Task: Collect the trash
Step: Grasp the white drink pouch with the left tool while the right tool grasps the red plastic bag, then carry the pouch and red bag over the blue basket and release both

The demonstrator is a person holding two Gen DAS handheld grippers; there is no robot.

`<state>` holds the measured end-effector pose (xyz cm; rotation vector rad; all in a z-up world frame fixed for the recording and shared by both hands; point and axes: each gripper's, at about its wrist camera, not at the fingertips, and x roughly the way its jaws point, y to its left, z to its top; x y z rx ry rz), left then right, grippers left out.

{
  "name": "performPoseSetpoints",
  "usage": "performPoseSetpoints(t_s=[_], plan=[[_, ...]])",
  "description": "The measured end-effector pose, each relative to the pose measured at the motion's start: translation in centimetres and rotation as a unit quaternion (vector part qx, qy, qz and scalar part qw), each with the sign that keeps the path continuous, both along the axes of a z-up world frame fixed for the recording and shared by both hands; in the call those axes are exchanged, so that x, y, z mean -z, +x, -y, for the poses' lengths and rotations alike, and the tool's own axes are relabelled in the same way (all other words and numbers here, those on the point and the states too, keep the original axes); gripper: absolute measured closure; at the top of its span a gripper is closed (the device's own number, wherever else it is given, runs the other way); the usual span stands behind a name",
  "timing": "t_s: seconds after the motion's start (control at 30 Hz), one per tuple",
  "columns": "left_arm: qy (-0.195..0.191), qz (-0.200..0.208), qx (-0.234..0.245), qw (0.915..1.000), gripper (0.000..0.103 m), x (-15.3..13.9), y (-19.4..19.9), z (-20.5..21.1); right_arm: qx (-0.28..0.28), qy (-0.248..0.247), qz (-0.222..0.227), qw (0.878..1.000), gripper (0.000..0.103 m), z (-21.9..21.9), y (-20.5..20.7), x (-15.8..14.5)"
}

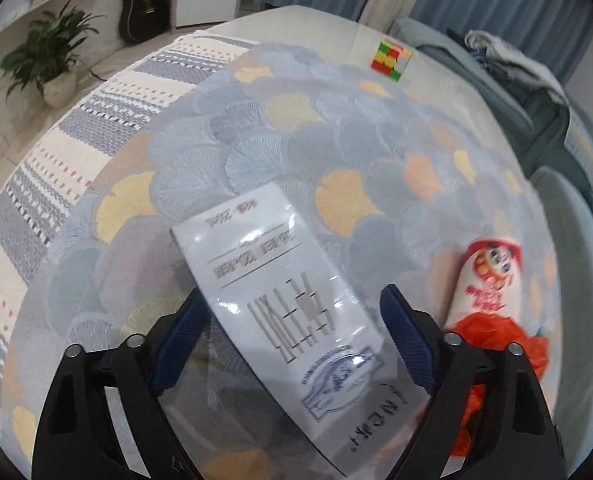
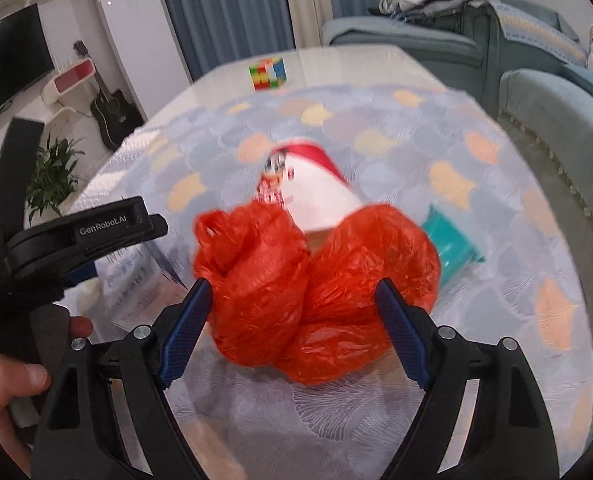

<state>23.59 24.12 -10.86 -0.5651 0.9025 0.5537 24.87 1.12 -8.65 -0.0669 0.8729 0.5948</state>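
Living-room furniture rings the table (image 1: 376, 40): a blue sofa, curtains, a guitar against the wall, a potted plant. Its top carries a glossy cloth printed with pale blue and peach fan shapes under a clear sheet.

Directly ahead of the left gripper (image 1: 292, 320) lies a flat white carton (image 1: 280, 292), shiny and printed, its long axis running slantwise away from the fingers and a little leftward. The jaws stand wide, one on either side of the near end, the pads not pressing it as far as I can tell.

To its right, the right gripper (image 2: 292, 320) also stands wide over a crumpled red plastic bag (image 2: 316, 280), soft, thin and crinkly, bunched into two lobes between the blue pads without being squeezed. Behind the bag rests a white and red paper cup (image 2: 316, 184) on its side; a teal item (image 2: 452, 240) sits beside it. Each hand looks nearest its own piece of trash.
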Motion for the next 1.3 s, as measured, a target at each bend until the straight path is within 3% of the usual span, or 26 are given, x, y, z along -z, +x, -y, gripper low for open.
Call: performPoseSetpoints(t_s=[0.13, 0.2, 0.37, 0.5, 0.7, 0.83, 1.0, 1.3], plan=[[0.015, 0.005, 0.028, 0.9995, 0.024, 0.0, -0.6, 0.6, -0.013, 0.002, 0.001, 1.0, 0.044, -0.2, -0.3, 0.1], [0.017, 0.009, 0.043, 0.9989, 0.033, -0.1, -1.1, 0.9, -0.024, 0.002, 0.006, 1.0, 0.059, -0.3, -0.7, -0.1], [0.028, 0.023, 0.095, 0.9948, 0.05, -0.9, -3.1, 2.6, -0.034, -0.001, 0.017, 0.999, 0.08, 0.6, -2.2, -0.8], [0.01, 0.049, 0.125, 0.9908, 0.051, -1.9, -5.2, 3.9, -0.022, 0.017, 0.026, 0.999, 0.082, 3.3, -3.2, -2.6], [0.012, 0.106, 0.164, 0.9806, 0.051, -6.2, -8.4, 7.4, 0.032, 0.07, 0.058, 0.995, 0.082, 10.4, -5.5, -7.9], [0.014, 0.15, 0.205, 0.9671, 0.051, -10.3, -9.3, 11.7, 0.077, 0.082, 0.089, 0.99, 0.082, 16.0, -7.6, -10.9], [0.014, 0.19, 0.271, 0.9436, 0.051, -14.2, -9.1, 19.5, 0.135, 0.054, 0.125, 0.981, 0.082, 23.0, -10.2, -13.4], [-0.008, 0.196, 0.357, 0.9131, 0.051, -14.7, -7.2, 32.4, 0.253, 0.052, 0.122, 0.958, 0.082, 34.6, -12.8, -13.9]])
